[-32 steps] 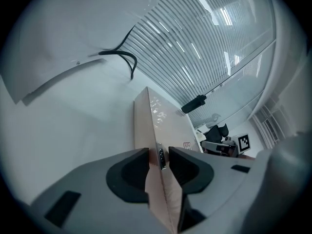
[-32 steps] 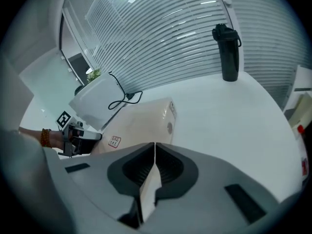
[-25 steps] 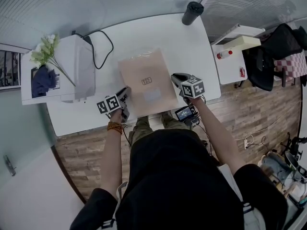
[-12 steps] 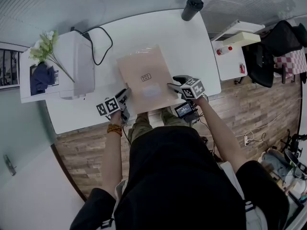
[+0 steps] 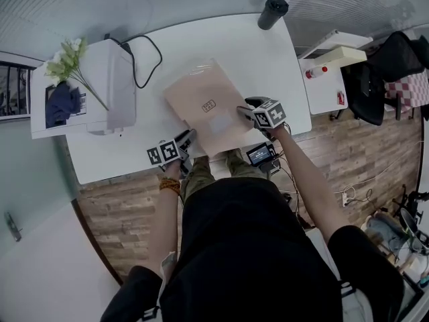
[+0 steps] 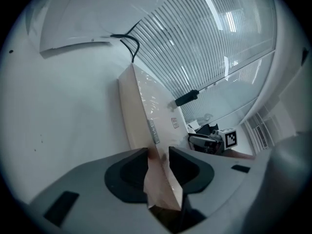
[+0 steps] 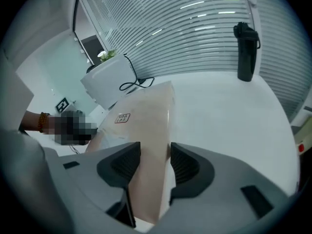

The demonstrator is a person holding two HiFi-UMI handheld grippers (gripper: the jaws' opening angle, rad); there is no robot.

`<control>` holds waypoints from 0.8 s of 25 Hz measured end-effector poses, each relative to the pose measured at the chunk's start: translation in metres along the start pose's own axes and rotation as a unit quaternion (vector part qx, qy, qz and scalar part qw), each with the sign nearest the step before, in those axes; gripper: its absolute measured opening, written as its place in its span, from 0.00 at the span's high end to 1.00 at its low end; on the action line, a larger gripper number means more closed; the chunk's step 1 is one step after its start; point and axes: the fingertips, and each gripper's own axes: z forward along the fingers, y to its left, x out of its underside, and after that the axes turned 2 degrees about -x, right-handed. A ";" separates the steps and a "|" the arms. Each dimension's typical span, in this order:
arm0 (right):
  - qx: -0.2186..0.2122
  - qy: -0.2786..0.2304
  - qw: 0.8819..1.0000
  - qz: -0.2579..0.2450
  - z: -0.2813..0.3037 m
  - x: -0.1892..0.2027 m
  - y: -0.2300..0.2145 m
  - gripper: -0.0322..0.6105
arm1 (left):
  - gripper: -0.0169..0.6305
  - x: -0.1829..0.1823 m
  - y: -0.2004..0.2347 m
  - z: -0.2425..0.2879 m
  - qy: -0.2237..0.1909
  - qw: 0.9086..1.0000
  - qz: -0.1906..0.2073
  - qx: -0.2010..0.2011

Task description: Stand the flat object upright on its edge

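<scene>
A flat beige box wrapped in clear film lies askew on the white table. My left gripper is at its near left corner. In the left gripper view that corner sits between the jaws of the left gripper, which have just been closing and press on it. My right gripper is at the box's right edge. Its jaws have just opened, and in the right gripper view the right gripper straddles the box edge without clearly pinching it.
A white machine with flowers and a black cable fills the table's left end. A black bottle stands at the far right corner. The box's near corner reaches the table's front edge. A small screen device hangs below it.
The box has turned a little counterclockwise on the table. My left gripper has shifted right along the near edge. The right gripper's jaws went from shut to wide around the box edge.
</scene>
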 end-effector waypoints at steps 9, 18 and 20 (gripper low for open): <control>0.096 -0.074 0.993 0.011 -0.029 -0.018 -0.029 0.66 | 0.72 -0.003 -0.005 0.002 -0.021 1.000 0.010 -0.014; 0.120 -0.087 0.942 0.300 -0.061 0.063 -0.006 0.63 | 0.57 -0.134 0.029 -0.015 -0.144 0.988 0.017 -0.055; 0.081 -0.096 0.934 0.334 -0.052 0.063 0.009 0.63 | 0.57 -0.145 0.035 -0.011 -0.141 0.987 0.027 -0.067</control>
